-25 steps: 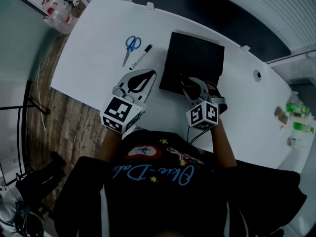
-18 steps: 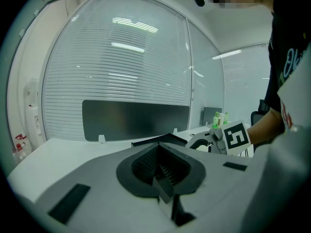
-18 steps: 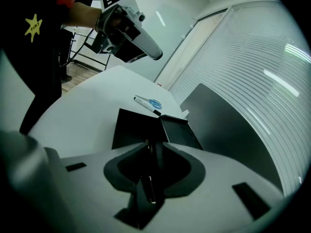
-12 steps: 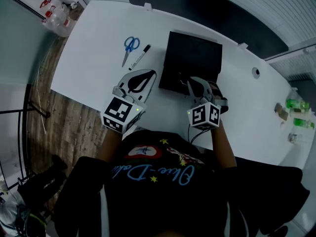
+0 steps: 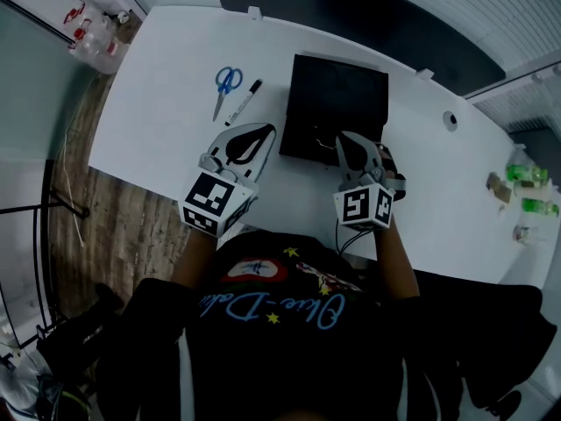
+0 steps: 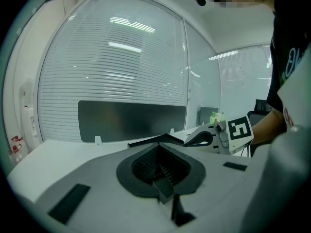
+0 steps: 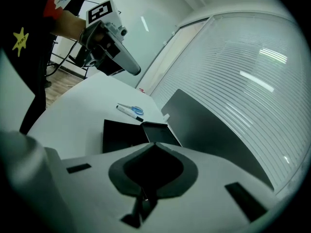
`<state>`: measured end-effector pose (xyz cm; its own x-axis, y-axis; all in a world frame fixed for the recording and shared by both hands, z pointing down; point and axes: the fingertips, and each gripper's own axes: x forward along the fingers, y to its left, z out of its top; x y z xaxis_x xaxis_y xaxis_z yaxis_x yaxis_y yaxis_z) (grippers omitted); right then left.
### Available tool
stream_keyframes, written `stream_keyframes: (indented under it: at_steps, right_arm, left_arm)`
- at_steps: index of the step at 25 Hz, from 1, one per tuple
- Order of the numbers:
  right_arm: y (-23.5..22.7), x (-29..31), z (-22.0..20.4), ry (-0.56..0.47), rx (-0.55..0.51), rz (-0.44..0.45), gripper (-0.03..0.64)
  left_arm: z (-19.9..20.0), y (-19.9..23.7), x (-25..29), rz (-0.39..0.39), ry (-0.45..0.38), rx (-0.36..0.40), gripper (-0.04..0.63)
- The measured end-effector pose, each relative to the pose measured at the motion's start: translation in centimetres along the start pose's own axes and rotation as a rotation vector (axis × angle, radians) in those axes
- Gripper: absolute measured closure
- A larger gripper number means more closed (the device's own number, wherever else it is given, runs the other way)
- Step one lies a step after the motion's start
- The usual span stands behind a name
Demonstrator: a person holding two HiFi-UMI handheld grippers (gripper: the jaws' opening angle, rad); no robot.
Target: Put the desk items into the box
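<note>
Jaws of the right gripper (image 5: 344, 139) have just been closing and now meet tip to tip, nothing showing between them, right over the near edge of the black box (image 5: 337, 95). Left gripper (image 5: 261, 132) has its jaws pressed together too, empty, sitting low over the white desk (image 5: 158, 103) just left of the box. The box looks dark inside, and I can't make out its contents. Out beyond the left gripper, blue-handled scissors (image 5: 226, 84) and a marker (image 5: 244, 102) lie side by side on the desk, left of the box.
</note>
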<state>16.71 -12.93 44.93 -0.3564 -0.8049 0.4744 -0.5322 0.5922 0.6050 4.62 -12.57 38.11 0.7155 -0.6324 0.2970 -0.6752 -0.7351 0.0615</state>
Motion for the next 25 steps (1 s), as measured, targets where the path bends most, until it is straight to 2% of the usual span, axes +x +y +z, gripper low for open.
stream_keyframes:
  at_steps: [8,17,25]
  right_arm:
    - [-1.1,-1.4,0.4,-0.014,0.075,-0.058,0.607]
    - [-2.3,-3.0,1.9,-0.057,0.088,-0.118,0.607]
    - [-3.9,-4.5,2.8,-0.097,0.143,-0.189,0.607]
  left_arm:
    - [0.0,-0.8,0.3,-0.032,0.001,0.008,0.588]
    - [0.4,-1.4,0.7,-0.064,-0.010,0.019,0.588]
    - [0.7,-2.1,1.1,-0.094,-0.017,0.028,0.588]
